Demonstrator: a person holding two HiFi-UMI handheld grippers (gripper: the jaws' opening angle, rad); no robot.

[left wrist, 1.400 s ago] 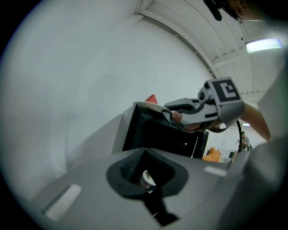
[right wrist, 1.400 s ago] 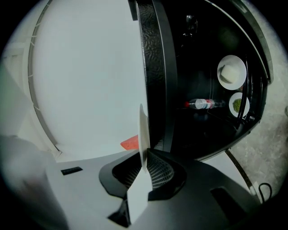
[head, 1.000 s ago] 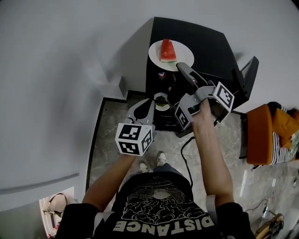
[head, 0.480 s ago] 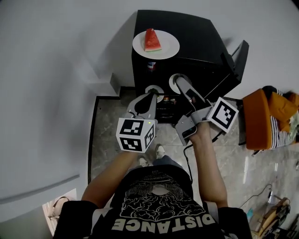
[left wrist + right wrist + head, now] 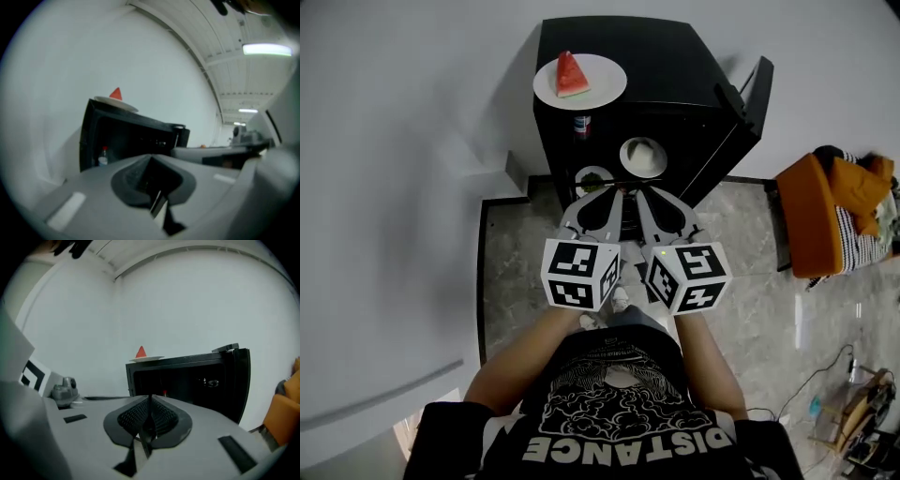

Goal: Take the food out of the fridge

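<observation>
Here the left gripper (image 5: 613,195) sits closed, empty; the right gripper (image 5: 641,195) has just been closing on nothing. Watermelon (image 5: 571,75) on a plate (image 5: 605,81) tops the open fridge (image 5: 675,66); shirt (image 5: 619,441) reads "DISTANCE".

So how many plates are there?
3: the watermelon plate on top of the fridge, a white dish and a smaller plate inside it. Others may be hidden.

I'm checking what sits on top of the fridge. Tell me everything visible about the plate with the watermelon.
The plate is round, white and smooth. It lies flat on top of the black fridge, near the front left corner in the head view. One watermelon wedge, red with a green rind, rests on its left half. Nothing else touches it.
</observation>
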